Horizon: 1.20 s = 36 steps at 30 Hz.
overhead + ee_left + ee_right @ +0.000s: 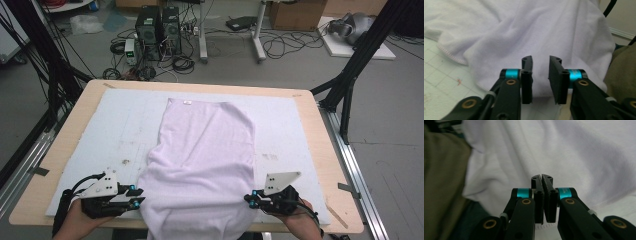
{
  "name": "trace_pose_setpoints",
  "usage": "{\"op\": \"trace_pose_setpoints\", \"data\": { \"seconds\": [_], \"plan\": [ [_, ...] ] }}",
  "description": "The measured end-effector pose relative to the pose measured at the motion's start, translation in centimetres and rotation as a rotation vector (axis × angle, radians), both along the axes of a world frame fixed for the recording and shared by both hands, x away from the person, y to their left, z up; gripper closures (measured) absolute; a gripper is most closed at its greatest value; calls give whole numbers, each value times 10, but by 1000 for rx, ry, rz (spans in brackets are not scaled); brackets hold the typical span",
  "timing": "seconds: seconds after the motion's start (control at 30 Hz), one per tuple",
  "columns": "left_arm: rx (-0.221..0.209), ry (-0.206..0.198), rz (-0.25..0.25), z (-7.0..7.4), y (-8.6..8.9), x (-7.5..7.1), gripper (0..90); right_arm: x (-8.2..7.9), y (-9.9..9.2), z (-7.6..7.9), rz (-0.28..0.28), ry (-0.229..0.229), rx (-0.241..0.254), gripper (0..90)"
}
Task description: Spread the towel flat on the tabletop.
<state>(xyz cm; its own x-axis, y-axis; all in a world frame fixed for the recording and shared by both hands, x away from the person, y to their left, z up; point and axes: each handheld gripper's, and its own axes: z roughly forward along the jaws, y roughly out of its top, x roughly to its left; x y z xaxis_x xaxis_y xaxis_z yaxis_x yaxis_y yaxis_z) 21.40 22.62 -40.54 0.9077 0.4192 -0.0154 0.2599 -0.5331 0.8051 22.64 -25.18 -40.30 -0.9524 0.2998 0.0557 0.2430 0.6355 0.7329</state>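
a pale lilac terry-cloth towel (200, 165) lies lengthwise down the middle of a light grey foam mat (100, 130) that covers most of a light wooden table top (327, 165). the towel's far end, with a small white label (187, 103) at its hem, lies flat on the mat, while its near end spills over the table's near edge toward the person. there are no bowls, boxes or trays on the table; the mat bears the towel alone. the left gripper (134, 196), a black two-jaw tool with turquoise rings and a grey three-cornered plate on top, is held in the left hand (80, 220) just beside the towel's near left edge, pointing in toward it. in the left gripper view its jaws stand apart with an open gap, nothing is pinched between them, and the towel's stitched hem (449, 53) runs across the gridded mat in front of them. the right gripper (252, 199), of the same make, is held in the right hand (300, 220) at the towel's near right edge, pointing inward. in the right gripper view (545, 195) its jaws are pressed together along their whole length; a thin strip of white hem shows just below them, but whether cloth is pinched between the pads cannot be told. beyond the table, on the grey floor, stand two black computer towers (159, 27) among loose cables, with a brown cardboard box (297, 14) further right.
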Motion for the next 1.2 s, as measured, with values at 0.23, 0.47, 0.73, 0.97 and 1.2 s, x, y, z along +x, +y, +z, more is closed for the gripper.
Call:
{"op": "trace_pose_setpoints", "data": {
  "seconds": [0.23,0.47,0.73,0.97,1.2],
  "plan": [
    [63,45,-1,-20,-13,22,626,2,1,-1,-23,1,19,680],
    [100,74,-34,-34,-29,29,875,25,31,-35,19,54,-26,685],
    [68,87,-55,-28,-17,4,887,12,35,-34,124,59,-50,871],
    [37,40,-24,-14,-7,5,684,12,24,-9,92,17,16,691],
    [106,50,86,-35,-18,44,560,55,22,-26,-103,20,-60,553]
  ]
}}
